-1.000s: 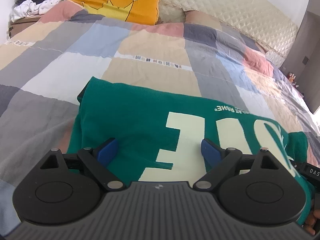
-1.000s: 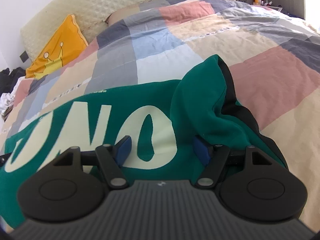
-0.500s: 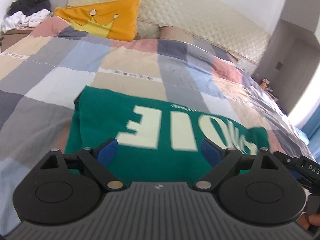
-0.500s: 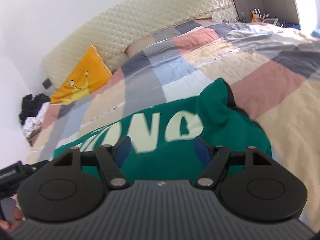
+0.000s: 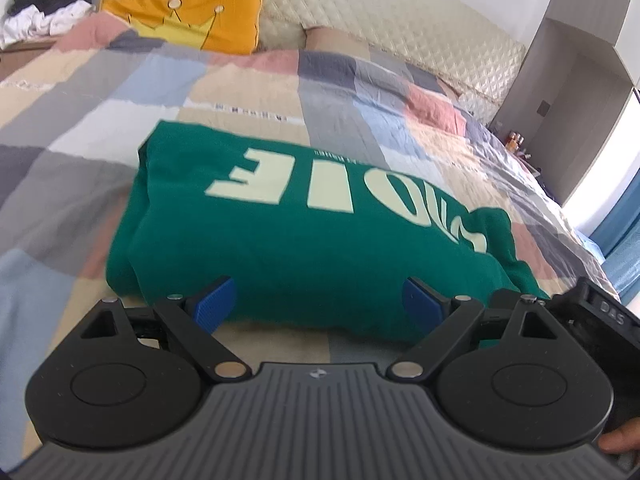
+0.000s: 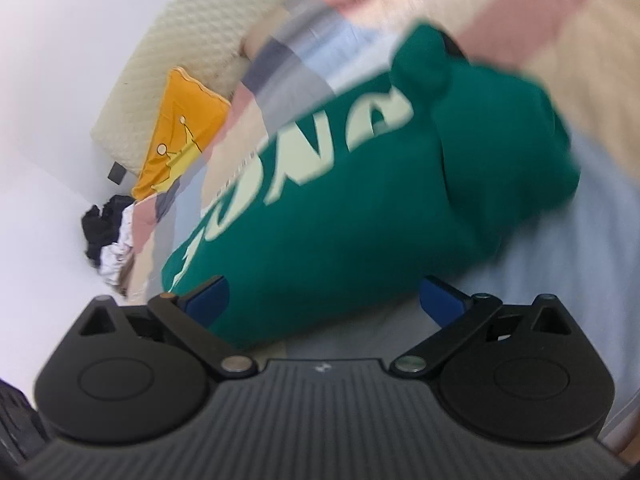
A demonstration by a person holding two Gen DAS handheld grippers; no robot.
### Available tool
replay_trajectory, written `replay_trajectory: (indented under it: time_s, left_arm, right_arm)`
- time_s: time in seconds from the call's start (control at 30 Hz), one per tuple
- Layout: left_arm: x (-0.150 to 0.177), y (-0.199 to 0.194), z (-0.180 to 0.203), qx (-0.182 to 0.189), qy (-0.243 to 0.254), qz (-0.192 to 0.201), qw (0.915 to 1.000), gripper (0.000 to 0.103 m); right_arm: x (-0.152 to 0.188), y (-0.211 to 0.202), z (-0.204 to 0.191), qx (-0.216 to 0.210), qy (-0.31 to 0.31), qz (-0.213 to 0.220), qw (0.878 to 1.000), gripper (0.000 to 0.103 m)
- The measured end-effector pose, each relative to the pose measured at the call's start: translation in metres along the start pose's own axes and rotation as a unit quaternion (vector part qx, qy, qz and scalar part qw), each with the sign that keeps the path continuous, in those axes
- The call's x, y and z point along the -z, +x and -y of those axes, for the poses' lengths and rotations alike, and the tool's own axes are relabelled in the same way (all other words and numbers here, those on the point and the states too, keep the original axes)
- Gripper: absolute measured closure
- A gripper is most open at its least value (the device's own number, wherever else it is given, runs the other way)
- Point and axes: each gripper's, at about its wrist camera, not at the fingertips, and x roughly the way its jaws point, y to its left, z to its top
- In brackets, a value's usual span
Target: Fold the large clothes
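Lying across the patchwork duvet [image 5: 224, 80], the green sweatshirt [image 5: 304, 240] sits as a folded rectangle with its cream block lettering [image 5: 280, 180] facing up, and that tidy shape suggests the main folds are already made. Its long near edge runs just ahead of both tools, probably because the person stands at the side of the bed and works the garment crosswise. The left gripper [image 5: 316, 304] hovers at that near edge with its 2 blue pads spread wide and nothing between them; no cloth is pinched, which reads as a release rather than a reach. The right gripper [image 6: 324, 300] is tilted in its blurred view, its jaws are opening to their widest, and the gap between the pads shows only sweatshirt and bedding behind, not fabric caught in them. At the right end of the garment a bunched lump, likely the hood [image 6: 424, 60], stands up above the flat panel with a dark lining showing at its rim, so that end looks less finished than the left, where the layers stack squarely. A yellow crown-print pillow [image 5: 192, 20] leans against the quilted headboard [image 5: 400, 28] well apart from the work, and a heap of dark and white clothes [image 5: 44, 8] rests beyond the bed's far left corner, perhaps waiting their turn. Part of the person's hand [image 5: 620, 440] shows at the lower right of the left view.
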Motion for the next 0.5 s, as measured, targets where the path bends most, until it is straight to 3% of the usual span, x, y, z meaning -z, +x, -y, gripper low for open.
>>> replay_trajectory:
  time_s: [0.17,0.27,0.37,0.5]
  left_arm:
    - [0.002,0.009,-0.002,0.010,-0.020,-0.023,0.9995,0.010]
    - [0.003,0.014,-0.008,0.022,-0.049,-0.037,0.9979,0.010]
    - [0.005,0.020,-0.016,0.044,-0.082,-0.057,0.9940,0.010]
    - [0.012,0.026,-0.032,0.081,-0.148,-0.075,0.9828,0.006]
  right_arm:
    - [0.006,0.020,0.021,-0.035,0.086,-0.035,0.995,0.000]
    - [0.005,0.038,0.036,-0.066,0.156,-0.054,0.984,0.000]
    - [0.002,0.054,0.048,-0.097,0.212,-0.050,0.971,0.000]
    - [-0.004,0.060,0.054,-0.140,0.255,-0.031,0.956,0.000]
